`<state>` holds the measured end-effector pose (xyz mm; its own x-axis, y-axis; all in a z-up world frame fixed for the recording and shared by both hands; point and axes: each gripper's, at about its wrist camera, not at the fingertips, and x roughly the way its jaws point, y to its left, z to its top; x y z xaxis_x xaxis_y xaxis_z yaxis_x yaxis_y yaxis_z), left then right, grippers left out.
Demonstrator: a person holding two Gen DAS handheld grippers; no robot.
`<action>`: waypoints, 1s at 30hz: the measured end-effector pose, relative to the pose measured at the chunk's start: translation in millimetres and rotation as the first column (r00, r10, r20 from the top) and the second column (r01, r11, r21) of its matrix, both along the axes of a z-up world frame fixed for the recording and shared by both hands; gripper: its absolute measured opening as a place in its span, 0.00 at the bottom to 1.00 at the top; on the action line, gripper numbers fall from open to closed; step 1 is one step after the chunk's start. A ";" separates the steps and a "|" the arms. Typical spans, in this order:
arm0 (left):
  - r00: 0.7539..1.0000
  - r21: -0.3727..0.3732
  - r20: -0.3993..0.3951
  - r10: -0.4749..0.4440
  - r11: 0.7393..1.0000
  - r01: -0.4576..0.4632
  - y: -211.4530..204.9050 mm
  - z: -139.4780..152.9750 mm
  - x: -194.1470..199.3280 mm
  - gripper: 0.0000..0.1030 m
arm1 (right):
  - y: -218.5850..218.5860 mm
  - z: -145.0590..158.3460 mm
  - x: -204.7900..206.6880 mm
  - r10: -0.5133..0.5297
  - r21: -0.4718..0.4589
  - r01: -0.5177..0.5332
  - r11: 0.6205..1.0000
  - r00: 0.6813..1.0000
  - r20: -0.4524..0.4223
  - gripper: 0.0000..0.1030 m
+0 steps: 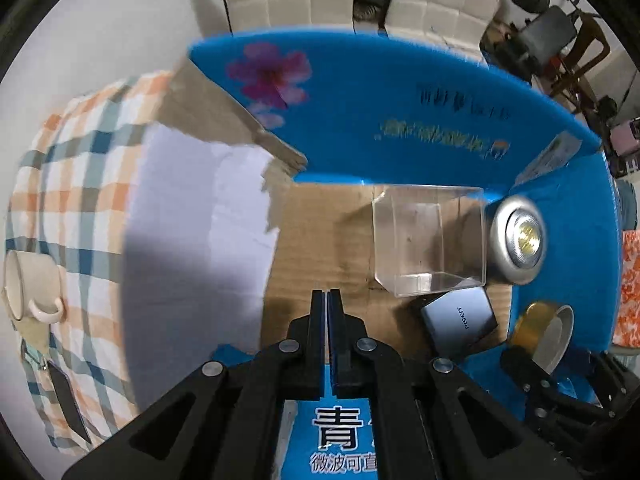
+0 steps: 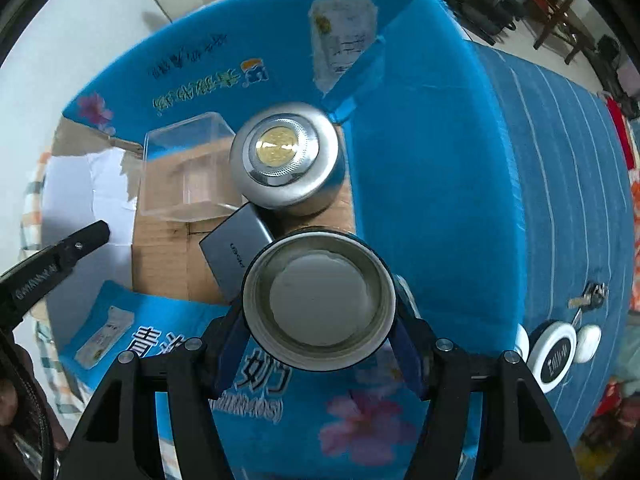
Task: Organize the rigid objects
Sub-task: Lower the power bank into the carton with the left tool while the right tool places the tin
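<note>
- The right gripper (image 2: pixel 318 312) has its jaws clamped on a round metal tin (image 2: pixel 318 300), one blue pad on each side of its rim — the tin's open mouth faces the camera, and it hangs over the blue cardboard box (image 2: pixel 420 160).
- Just beyond those jaws, on the box's brown floor, lies a grey power bank (image 2: pixel 232 256); past it stands a silver can (image 2: pixel 286 158) with a gold centre on its lid, and left of the can a clear plastic box (image 2: pixel 186 172).
- The left gripper (image 1: pixel 328 344) has its jaws together, with nothing between them, poised above the box floor near its front flap.
- Ahead and right of the left jaws sits the clear plastic box, touching the power bank's near corner.
- Far left of them, a cream mug (image 1: pixel 30 284) lies on the checked cloth (image 1: pixel 80 184) over the bench.
</note>
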<state>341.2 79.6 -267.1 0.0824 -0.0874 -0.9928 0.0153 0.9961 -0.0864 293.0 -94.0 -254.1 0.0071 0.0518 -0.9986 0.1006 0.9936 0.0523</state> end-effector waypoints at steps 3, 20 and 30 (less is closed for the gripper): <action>1.000 0.016 -0.019 -0.020 1.000 0.020 -1.7 -10.0 0.6 0.01 | 6.8 -12.4 11.1 0.012 -0.061 -0.014 0.998 0.999 -0.031 0.65; 0.997 -0.005 -0.071 0.003 1.000 -0.003 11.7 -7.7 -25.9 0.87 | 7.2 -29.9 27.7 0.047 -0.069 -0.056 0.996 0.992 -0.115 0.70; 1.000 0.015 -0.002 0.031 0.999 -0.031 11.8 36.9 -47.8 0.94 | -7.7 2.8 12.1 0.032 -0.032 -0.033 0.999 0.998 -0.049 0.94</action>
<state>293.4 91.4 -230.1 0.0825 -0.0703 -0.9941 -0.0153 0.9973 -0.0718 305.1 -101.7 -251.3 -0.0427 0.0188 -0.9989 0.0699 0.9974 0.0158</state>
